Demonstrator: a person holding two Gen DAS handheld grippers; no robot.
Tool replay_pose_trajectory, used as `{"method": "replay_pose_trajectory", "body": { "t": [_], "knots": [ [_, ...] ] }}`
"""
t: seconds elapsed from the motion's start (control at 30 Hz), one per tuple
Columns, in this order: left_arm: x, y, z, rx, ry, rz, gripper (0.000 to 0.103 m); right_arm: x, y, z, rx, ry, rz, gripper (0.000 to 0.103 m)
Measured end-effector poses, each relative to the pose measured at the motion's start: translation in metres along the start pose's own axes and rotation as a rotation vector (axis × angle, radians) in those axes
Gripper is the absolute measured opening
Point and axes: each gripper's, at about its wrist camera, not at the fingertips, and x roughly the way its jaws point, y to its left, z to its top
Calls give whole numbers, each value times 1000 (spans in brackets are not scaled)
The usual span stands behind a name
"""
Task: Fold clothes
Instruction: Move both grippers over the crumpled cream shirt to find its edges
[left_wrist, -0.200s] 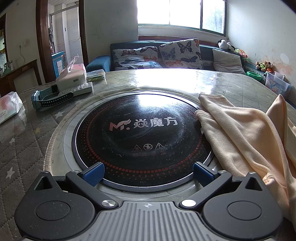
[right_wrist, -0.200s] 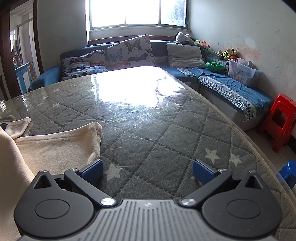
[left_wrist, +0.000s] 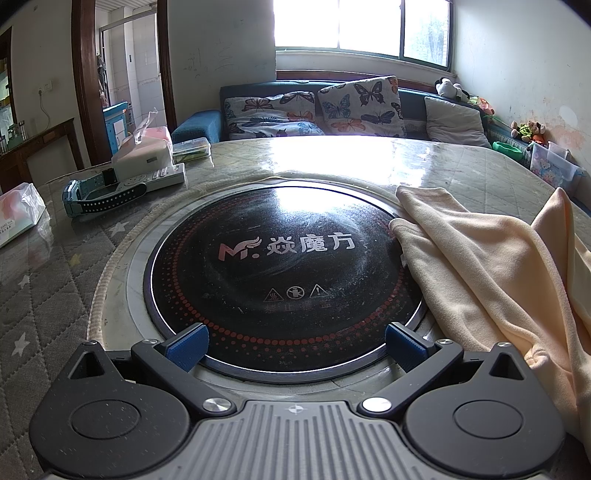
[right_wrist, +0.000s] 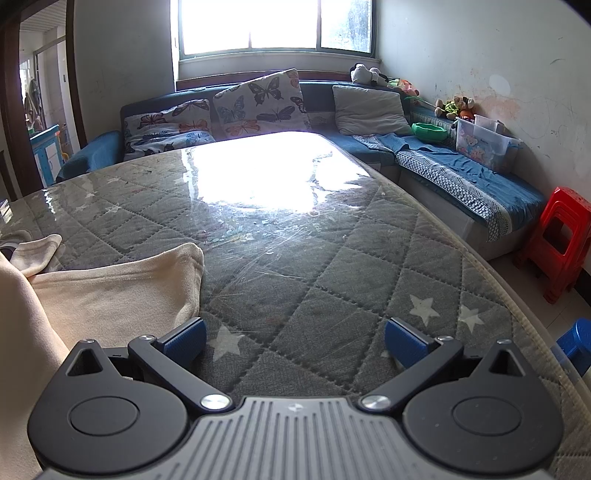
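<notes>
A cream-coloured garment (left_wrist: 491, 269) lies crumpled on the table, to the right in the left wrist view, one edge resting on the black round cooktop (left_wrist: 280, 273). It also shows at the left of the right wrist view (right_wrist: 110, 295). My left gripper (left_wrist: 293, 345) is open and empty, low over the cooktop's near rim, the cloth beside its right finger. My right gripper (right_wrist: 293, 341) is open and empty over the quilted table cover (right_wrist: 332, 266), its left finger next to the garment's edge.
A blue watch (left_wrist: 96, 194), a white remote (left_wrist: 155, 181), a tissue box (left_wrist: 142, 153) and a tissue pack (left_wrist: 18, 212) lie at the table's left. A sofa with butterfly cushions (right_wrist: 258, 101) stands behind. A red stool (right_wrist: 557, 240) stands right of the table.
</notes>
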Motion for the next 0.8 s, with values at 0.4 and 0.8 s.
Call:
{"method": "replay_pose_trajectory", "body": {
  "t": [0.4, 0.8],
  "knots": [
    [-30, -18, -13, -3, 29, 28, 103, -44, 7, -9, -136, 21, 81, 103],
    [-72, -56, -40, 80, 66, -43, 103, -118, 25, -55, -274, -5, 208, 103]
  ]
}}
